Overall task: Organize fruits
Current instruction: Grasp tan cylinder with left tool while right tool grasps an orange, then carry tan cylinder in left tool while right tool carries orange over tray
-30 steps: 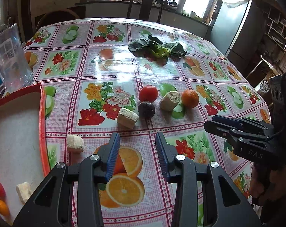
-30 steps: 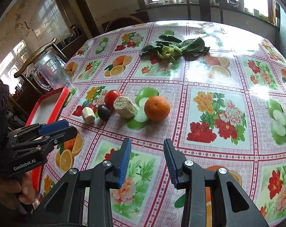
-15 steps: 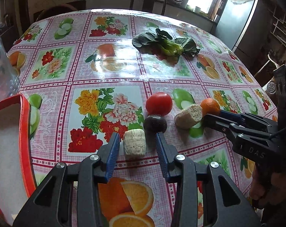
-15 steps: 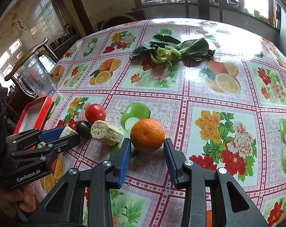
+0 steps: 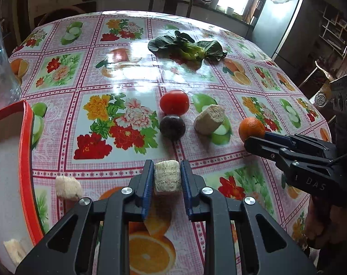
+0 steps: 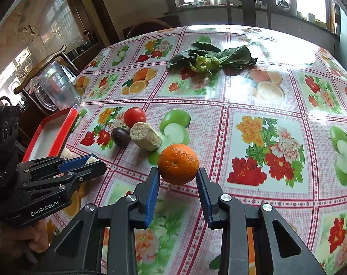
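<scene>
Pale, fibrous and stubby, the cut sugarcane-like chunk (image 5: pixel 167 177) sits low in the centre of the left wrist view, pinched between the two blue pads of the left gripper (image 5: pixel 167 181), whose jaws are clamped right down on it. Over in the right wrist view the orange (image 6: pixel 178 163) fills the lower middle, and the right gripper (image 6: pixel 178 178) has its pads against both flanks, narrow gap, holding the fruit at its widest part. So both hands look to be in the grasp step at once, one piece each.

Just up-frame from the chunk in the left view lie the dark round fruit (image 5: pixel 172 126), the red tomato (image 5: pixel 174 102) touching it from behind, and a bigger pale chunk (image 5: pixel 209 119) to their right. A smaller pale piece (image 5: pixel 66 186) rests near the red-rimmed tray (image 5: pixel 26 160) at the left edge; that tray already holds a pale piece or two in its lower corner. Leafy greens (image 5: pixel 188 47) lie well apart toward the top.

My read: next comes the lift, then a swing left to the tray. The orange is round and smooth, so it could roll out of the grip if tilted.
</scene>
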`<state>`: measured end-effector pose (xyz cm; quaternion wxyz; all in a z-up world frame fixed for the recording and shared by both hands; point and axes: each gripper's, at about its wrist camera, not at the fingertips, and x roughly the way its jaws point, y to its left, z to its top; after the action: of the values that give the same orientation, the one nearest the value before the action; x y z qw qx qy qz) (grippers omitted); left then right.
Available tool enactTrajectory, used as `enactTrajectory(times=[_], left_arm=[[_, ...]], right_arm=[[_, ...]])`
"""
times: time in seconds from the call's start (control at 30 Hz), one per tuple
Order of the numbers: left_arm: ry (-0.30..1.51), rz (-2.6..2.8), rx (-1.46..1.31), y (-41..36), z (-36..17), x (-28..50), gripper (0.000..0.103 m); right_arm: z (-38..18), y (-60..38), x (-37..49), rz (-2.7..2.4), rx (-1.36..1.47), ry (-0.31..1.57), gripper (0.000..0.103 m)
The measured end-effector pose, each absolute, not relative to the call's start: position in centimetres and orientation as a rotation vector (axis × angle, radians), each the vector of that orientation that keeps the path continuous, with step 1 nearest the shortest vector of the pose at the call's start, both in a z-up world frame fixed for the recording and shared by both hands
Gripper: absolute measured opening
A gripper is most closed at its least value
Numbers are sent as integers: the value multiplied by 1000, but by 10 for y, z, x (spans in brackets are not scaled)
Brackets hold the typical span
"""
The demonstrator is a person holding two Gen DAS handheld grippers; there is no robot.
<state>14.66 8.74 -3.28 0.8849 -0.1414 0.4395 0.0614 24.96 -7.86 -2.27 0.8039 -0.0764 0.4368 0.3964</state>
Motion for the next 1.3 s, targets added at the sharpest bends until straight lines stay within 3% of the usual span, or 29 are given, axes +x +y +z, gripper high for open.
enactTrajectory(times=[1.3], left_arm=[[768,241,-294,84,23,4,21]], right_arm=[[39,-78,107,1029,-166,849,33]])
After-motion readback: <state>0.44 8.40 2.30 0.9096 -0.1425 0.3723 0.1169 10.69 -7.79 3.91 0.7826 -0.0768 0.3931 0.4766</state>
